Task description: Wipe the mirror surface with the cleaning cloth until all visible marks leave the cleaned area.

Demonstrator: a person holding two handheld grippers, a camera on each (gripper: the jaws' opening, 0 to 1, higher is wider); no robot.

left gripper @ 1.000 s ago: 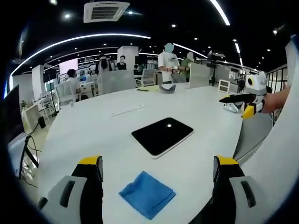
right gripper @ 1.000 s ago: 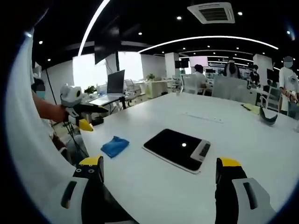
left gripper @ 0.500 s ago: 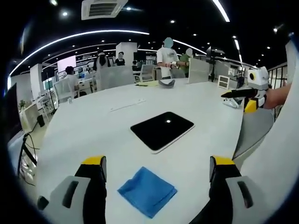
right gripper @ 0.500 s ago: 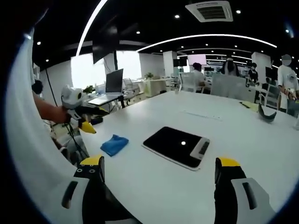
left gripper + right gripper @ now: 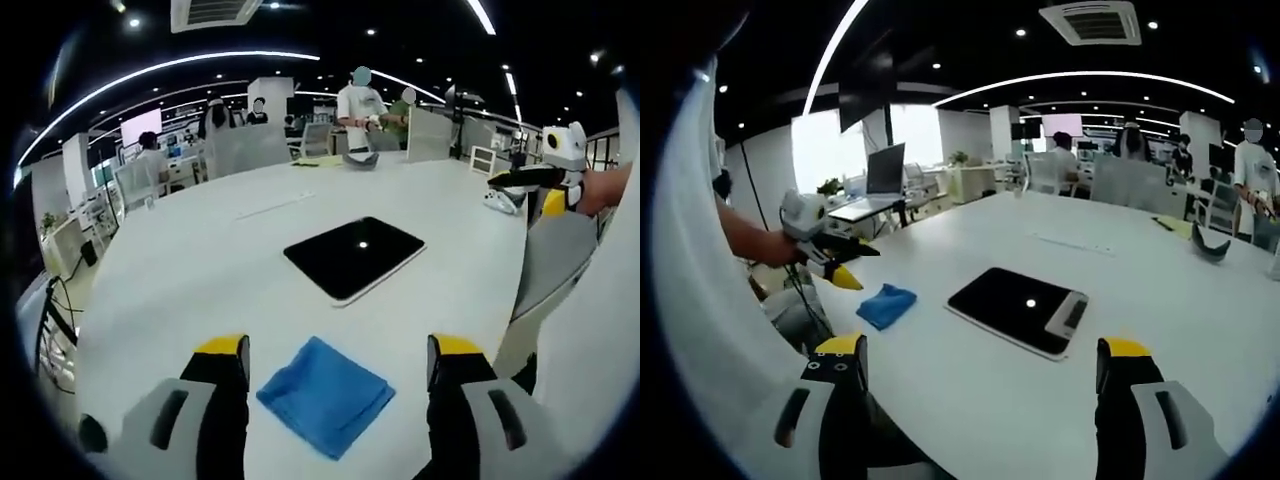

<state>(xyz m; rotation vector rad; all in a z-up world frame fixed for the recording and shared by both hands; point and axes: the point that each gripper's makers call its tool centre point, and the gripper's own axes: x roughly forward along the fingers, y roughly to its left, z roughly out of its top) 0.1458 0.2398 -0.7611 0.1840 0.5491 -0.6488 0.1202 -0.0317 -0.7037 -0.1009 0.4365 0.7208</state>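
In the left gripper view, the left gripper (image 5: 335,365) has its jaws wide apart, with the blue cloth (image 5: 325,393) flat on the white table (image 5: 190,270) between them. The dark mirror (image 5: 353,257) lies at 12 o'clock from the cloth.

In the right gripper view, the right gripper (image 5: 978,365) is wide open and holds nothing. The mirror (image 5: 1018,308) lies at 12 o'clock, and the cloth (image 5: 886,305) at 9 o'clock of it.

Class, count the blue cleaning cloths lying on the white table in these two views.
1. The same blue cleaning cloth lies between the left gripper jaws, near the table edge, and shows again in the right gripper view, beside the dark mirror.
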